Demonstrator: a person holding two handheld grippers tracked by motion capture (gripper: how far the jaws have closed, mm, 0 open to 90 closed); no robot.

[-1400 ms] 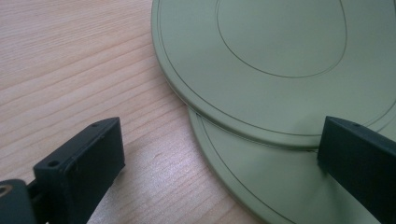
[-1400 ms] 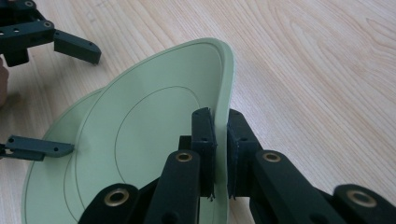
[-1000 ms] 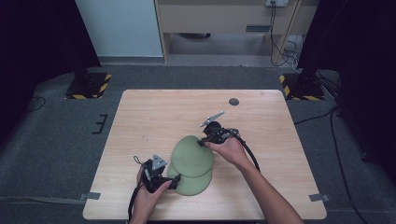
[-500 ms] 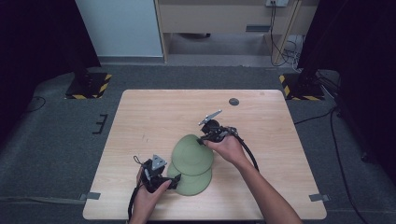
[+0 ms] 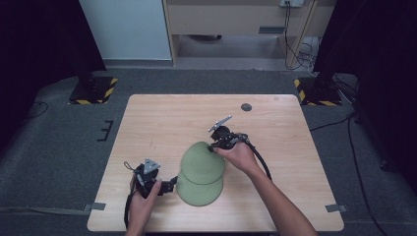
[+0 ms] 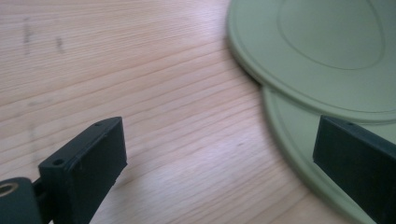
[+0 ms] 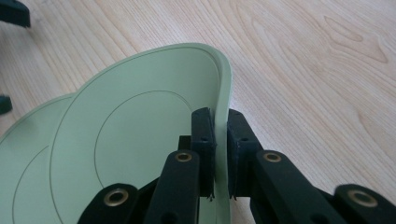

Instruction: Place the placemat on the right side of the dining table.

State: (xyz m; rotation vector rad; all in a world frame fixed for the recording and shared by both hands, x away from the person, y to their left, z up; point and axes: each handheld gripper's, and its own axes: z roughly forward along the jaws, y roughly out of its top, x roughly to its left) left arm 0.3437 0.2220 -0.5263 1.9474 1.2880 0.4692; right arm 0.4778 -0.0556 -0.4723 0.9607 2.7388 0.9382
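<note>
High view: fixed, above person's side, looks forward and down; takes in whole light wooden desk (image 5: pixel 162 123), grey floor beyond; far off.

Left claw view: rides left claw (image 6: pixel 219 168), sits low and very close to desk, faces along the wood toward two overlapping pale green round flexible mats (image 6: pixel 327 56).

Right claw view: rides right claw (image 7: pixel 221 154), close, looks down along upper mat's raised edge.

Shared by all three: green mats, surrounding wood grain.

Left tool (image 5: pixel 169 186) – jaws apart – drew back (slightly) from the plates (image 5: pixel 199 189).
</note>
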